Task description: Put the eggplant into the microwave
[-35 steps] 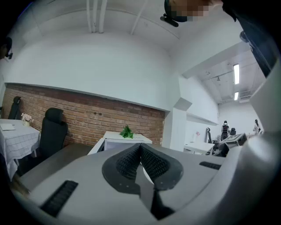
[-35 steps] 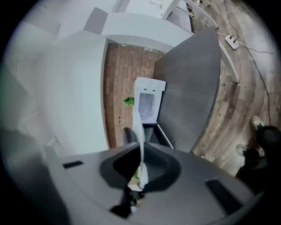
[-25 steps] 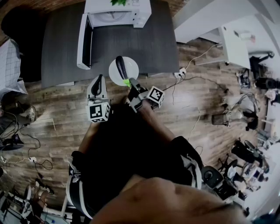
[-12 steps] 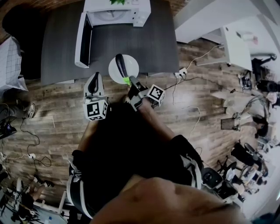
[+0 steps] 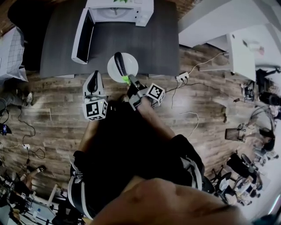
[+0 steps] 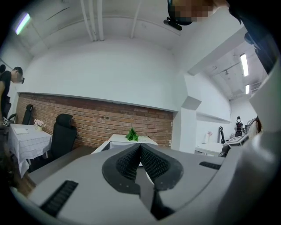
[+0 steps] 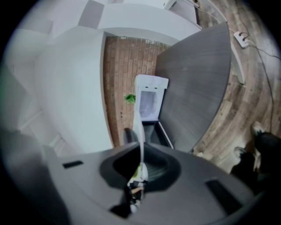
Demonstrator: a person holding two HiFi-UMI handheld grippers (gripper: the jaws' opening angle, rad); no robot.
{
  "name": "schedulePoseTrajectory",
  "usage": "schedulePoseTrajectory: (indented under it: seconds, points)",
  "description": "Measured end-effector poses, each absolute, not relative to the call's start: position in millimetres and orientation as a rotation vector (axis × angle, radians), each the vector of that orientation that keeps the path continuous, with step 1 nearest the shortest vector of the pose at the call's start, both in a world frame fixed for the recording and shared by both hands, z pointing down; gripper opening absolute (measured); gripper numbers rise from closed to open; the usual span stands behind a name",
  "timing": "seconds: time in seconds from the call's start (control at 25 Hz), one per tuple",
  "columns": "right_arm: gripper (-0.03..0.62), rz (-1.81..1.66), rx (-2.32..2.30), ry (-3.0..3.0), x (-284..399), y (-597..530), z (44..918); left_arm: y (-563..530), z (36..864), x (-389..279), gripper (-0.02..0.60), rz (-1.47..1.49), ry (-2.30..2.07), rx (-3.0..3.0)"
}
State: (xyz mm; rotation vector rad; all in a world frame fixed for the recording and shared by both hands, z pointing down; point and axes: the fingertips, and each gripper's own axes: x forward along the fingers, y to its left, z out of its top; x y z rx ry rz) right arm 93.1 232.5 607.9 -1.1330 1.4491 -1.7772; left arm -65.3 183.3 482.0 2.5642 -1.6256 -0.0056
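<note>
Right claw (image 5: 130, 82) is pinched shut on the near rim of the plate (image 5: 131, 66), beside the green stem of the eggplant (image 5: 119, 64) lying on it, upper centre. Left claw (image 5: 92, 77) is closed and empty. Judgement: carry the plate level into the open microwave (image 5: 118, 11) at the top edge, or the eggplant may roll off.

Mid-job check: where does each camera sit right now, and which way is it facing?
Head view: on the person's head, looking steeply down at the table, microwave and plate carrying the eggplant. The left gripper, right gripper and the person's torso show.
Left gripper view: on the left gripper, looking across the room at the microwave and brick wall. Its shut, empty jaws show.
Right gripper view: on the right gripper, rolled sideways, facing the open microwave. Its jaws clamp the plate rim.
Shared: all three show the microwave.
</note>
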Motion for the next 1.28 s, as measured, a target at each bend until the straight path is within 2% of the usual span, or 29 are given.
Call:
schedulePoseTrajectory:
  seconds: [0.72, 1.28]
  points:
    - [0.038, -1.787, -1.109, 1.487, 108.8, 213.3, 609.2, 180.8, 486.2, -49.4, 0.035, -0.006, -1.673, 2.527]
    - [0.038, -1.777, -1.144, 1.459, 101.1, 154.6, 616.5, 105.9, 493.0, -56.0, 0.035, -0.018, -1.606, 2.54]
